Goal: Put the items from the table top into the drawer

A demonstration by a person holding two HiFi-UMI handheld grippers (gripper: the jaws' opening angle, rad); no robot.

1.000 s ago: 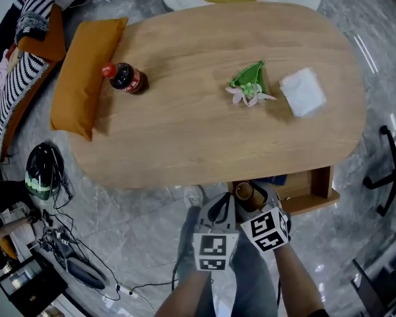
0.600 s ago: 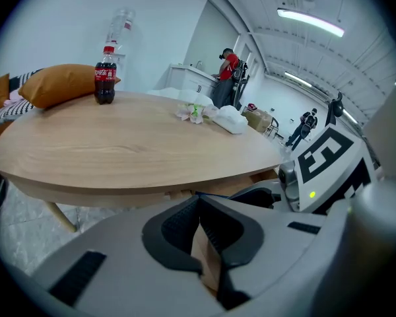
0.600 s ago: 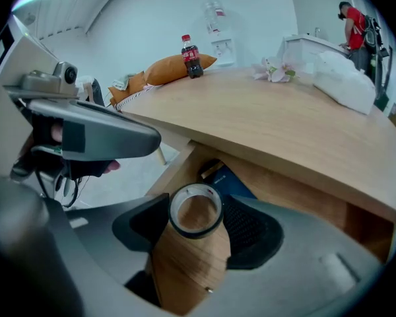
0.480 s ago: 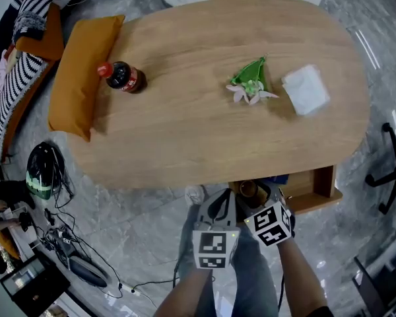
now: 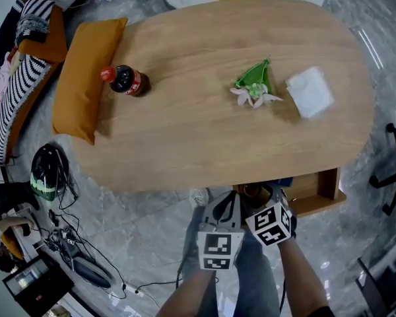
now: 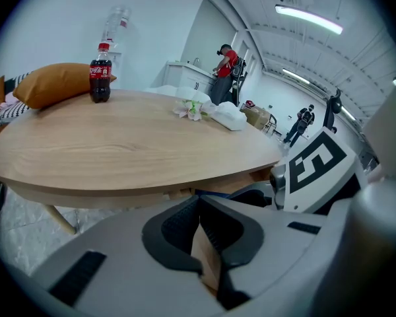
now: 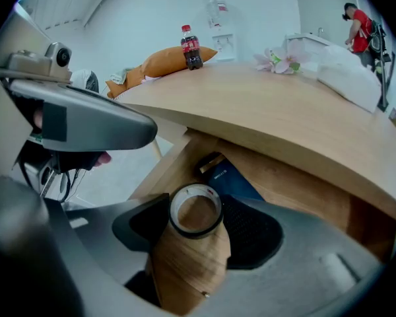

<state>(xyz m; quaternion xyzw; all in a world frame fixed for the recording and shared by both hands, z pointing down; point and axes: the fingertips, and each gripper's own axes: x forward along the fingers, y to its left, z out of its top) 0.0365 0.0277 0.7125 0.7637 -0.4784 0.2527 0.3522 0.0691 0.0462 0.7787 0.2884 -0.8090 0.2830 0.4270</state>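
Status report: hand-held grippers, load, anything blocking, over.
Right hand-held gripper clamped on tape roll over open drawer. Left hand-held gripper shut. Cola bottle, flower, white cloth wait on table. Nothing blocks.

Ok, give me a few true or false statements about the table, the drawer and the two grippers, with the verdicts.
1. The cola bottle stands upright on the table, close to the orange pillow. True.
2. The drawer is pushed fully shut. False: it is pulled out under the table's near edge.
3. The right gripper has a roll of tape between its jaws, over the drawer. True.
4. The flower already lies in the drawer. False: it lies on the table top, beside the white packet.
5. The left gripper holds the cola bottle. False: its jaws are together with nothing between them, and the bottle is far across the table.
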